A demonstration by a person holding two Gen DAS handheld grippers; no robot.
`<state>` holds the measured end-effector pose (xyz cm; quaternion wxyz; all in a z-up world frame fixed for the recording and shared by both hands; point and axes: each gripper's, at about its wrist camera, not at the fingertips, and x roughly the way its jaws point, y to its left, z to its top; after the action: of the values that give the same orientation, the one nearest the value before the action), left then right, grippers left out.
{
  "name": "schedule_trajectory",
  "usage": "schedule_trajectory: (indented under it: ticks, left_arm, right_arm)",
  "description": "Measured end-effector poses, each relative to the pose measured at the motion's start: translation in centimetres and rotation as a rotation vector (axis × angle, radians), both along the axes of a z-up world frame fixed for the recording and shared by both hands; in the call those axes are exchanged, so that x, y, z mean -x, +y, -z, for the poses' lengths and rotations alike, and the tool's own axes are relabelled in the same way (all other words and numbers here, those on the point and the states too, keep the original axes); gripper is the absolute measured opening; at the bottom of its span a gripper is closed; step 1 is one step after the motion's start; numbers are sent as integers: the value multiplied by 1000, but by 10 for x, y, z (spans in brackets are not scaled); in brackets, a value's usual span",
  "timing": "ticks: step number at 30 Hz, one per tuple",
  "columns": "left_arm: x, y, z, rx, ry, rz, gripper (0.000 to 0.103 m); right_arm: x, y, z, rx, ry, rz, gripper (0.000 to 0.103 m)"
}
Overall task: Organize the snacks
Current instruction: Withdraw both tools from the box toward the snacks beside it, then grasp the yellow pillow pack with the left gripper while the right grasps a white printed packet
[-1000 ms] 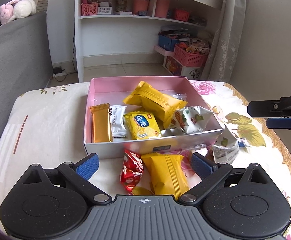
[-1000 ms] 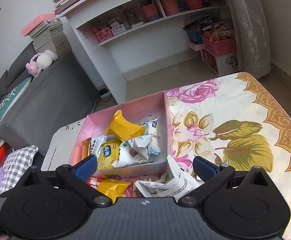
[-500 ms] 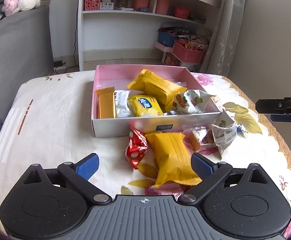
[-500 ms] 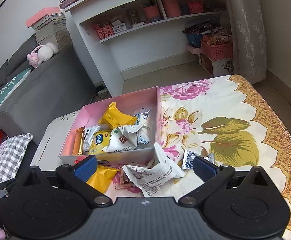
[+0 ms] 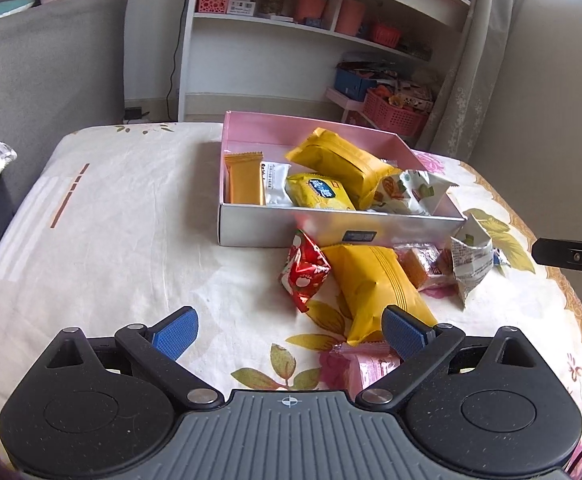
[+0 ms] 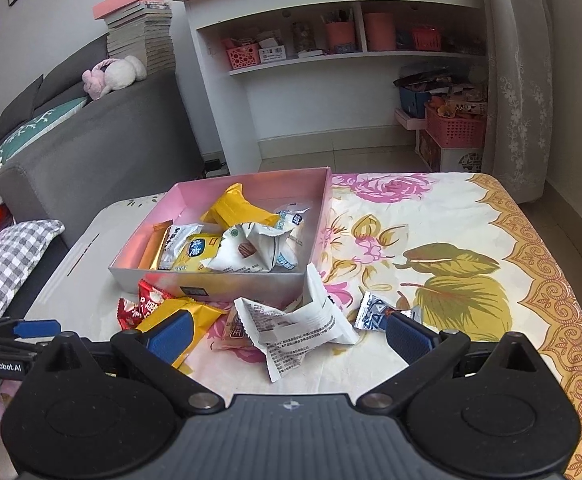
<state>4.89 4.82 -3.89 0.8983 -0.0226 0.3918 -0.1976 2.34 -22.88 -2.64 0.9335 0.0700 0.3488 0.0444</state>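
Observation:
A pink-lined box [image 5: 339, 234] [image 6: 227, 280] on the floral cloth holds several snack packets. In front of it lie a red packet [image 5: 305, 272] [image 6: 139, 306], a yellow packet [image 5: 371, 288] [image 6: 195, 312], an orange-red packet [image 5: 423, 266], a white packet [image 5: 471, 260] [image 6: 303, 328] and a small blue-white packet [image 6: 375, 312]. A pink packet [image 5: 367, 364] lies by my left gripper's right finger. My left gripper [image 5: 289, 330] is open above the cloth, short of the loose packets. My right gripper [image 6: 289, 332] is open, with the white packet between its fingers' line of sight and nothing gripped.
The table's cloth [image 5: 131, 220] runs to edges on the left and right. A grey sofa [image 6: 91, 152] with a checked cushion [image 6: 3, 264] stands to the left. White shelves [image 6: 331, 72] and pink baskets [image 6: 455, 128] are on the far side.
Both grippers have pulled back and risen from the box, so more of the table and the loose packets show. Neither has taken hold of anything.

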Motion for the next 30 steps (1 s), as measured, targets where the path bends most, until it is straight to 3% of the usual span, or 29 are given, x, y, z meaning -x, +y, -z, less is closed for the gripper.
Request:
schedule_trajectory:
  ticks: [9, 21, 30]
  left_arm:
    - [-3, -12, 11, -81, 13, 19, 100]
    - [-23, -34, 2, 70, 34, 76, 99]
    - [-33, -68, 6, 81, 106, 142, 95]
  right_arm:
    - [3, 10, 19, 75, 3, -87, 97]
    - [-26, 21, 38, 132, 58, -111, 97]
    - [-53, 22, 52, 166, 131, -120, 90]
